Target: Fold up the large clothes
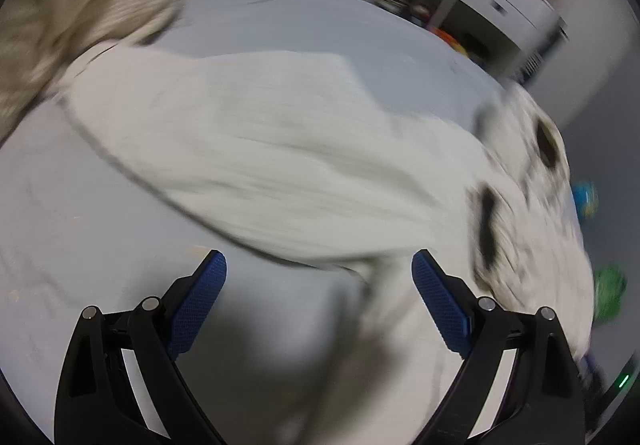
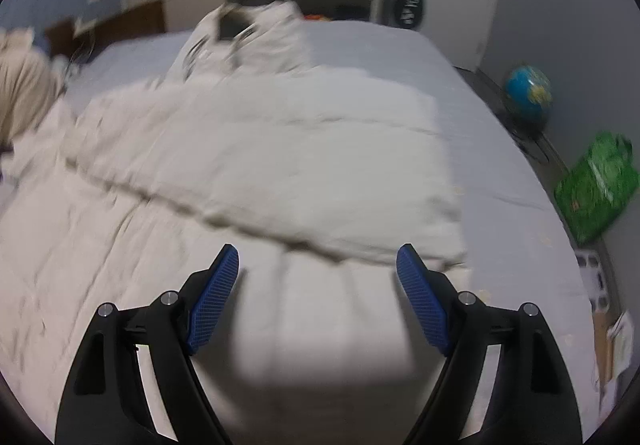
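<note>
Grippers, my left (image 1: 319, 273) and right (image 2: 318, 269), spread empty above cream garment (image 2: 280, 165); blur suggests I could misgrab its edge.

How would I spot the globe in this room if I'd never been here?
Start at the big bed with the white cloth on it, then look to the floor along its right side. The globe stands near the wall, round and blue with yellow patches, unlike the flat green bag beside it.
</note>
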Motion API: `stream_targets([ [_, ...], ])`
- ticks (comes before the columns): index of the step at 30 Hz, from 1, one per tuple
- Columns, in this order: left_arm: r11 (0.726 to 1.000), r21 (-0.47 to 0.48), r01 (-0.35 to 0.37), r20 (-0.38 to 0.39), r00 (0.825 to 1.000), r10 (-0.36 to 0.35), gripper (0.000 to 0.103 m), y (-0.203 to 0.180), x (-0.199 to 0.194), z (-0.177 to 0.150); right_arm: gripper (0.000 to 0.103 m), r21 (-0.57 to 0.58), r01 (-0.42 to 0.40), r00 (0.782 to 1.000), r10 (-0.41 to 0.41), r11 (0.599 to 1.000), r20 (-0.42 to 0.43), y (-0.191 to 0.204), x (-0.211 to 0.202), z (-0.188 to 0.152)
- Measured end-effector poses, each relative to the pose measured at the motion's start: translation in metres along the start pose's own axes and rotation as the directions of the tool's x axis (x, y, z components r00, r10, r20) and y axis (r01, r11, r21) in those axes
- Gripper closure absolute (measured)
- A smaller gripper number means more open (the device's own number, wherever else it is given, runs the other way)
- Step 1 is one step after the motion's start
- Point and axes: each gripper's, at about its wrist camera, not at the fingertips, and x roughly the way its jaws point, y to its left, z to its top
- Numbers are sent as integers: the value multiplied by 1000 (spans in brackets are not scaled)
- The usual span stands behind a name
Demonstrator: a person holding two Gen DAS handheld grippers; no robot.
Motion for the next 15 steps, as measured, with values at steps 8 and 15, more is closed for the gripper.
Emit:
stream_targets([
  [8, 953, -303, 7, 3, 1000, -6, 13, 101, 10, 27, 25, -72, 15, 999, -17, 997, -28, 21, 9, -8],
  [15, 902, -428, 62, 24, 998, -57, 12, 133, 36, 36, 24, -64, 21, 999, -23, 998, -29, 23, 12, -12],
])
